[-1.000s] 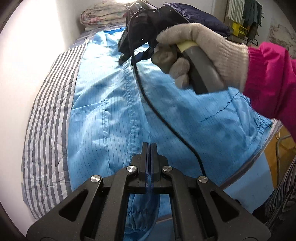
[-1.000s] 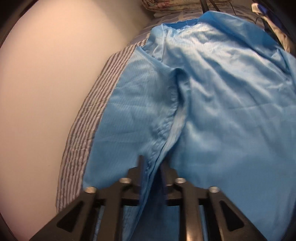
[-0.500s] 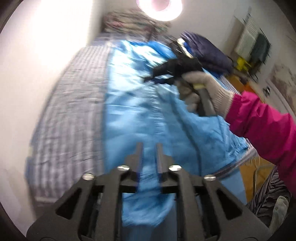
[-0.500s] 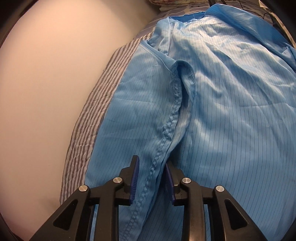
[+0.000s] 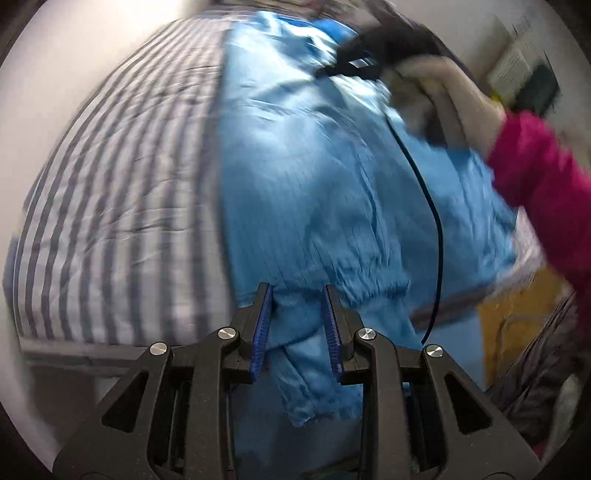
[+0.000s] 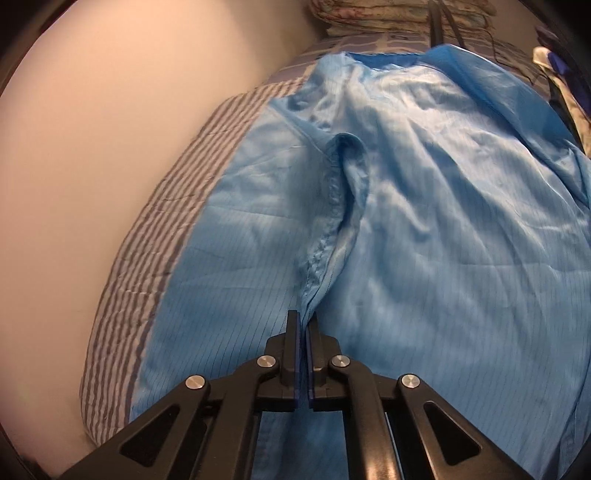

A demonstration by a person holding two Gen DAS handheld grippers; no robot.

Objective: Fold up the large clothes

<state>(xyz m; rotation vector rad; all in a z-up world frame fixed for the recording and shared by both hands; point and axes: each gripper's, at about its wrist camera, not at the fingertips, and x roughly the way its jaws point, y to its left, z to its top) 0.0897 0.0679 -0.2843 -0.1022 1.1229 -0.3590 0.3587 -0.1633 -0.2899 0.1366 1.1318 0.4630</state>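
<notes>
The blue garment (image 6: 424, 229), a large thin piece with fine dark pinstripes and a slight sheen, lies spread along the bed (image 5: 122, 206), its far end near a stack of folded bedding (image 6: 388, 16) and its near end spilling over the bed's near edge. The biggest risk, as I judge it, lies in its size and slipperiness: cloth this light slides easily over the grey-and-white striped bedcover, so a pull from one point could drag the whole spread askew or bunch it rather than make a clean fold. The right gripper (image 6: 303, 325) has just closed, and its jaws now stand together on a puckered, stitched seam ridge that runs up the middle of the cloth; a thin pinch like that may hold only one layer or slip off when lifted. The left gripper (image 5: 295, 295) has just been opening, and its jaws stand apart, straddling the gathered, elastic-looking hem at the near end without pressing on it; that view is blurred, so how deep the cloth sits between the ribbed blue pads (image 5: 260, 328) is hard to tell. If they shut on a loose wrinkle rather than the hem, the two holds would be uneven and the fold crooked. A black cable (image 5: 428, 192) trails across the cloth from the right gripper, held in a knitted glove (image 5: 443, 96) below a pink sleeve (image 5: 543, 192), and could snag or get folded in.
</notes>
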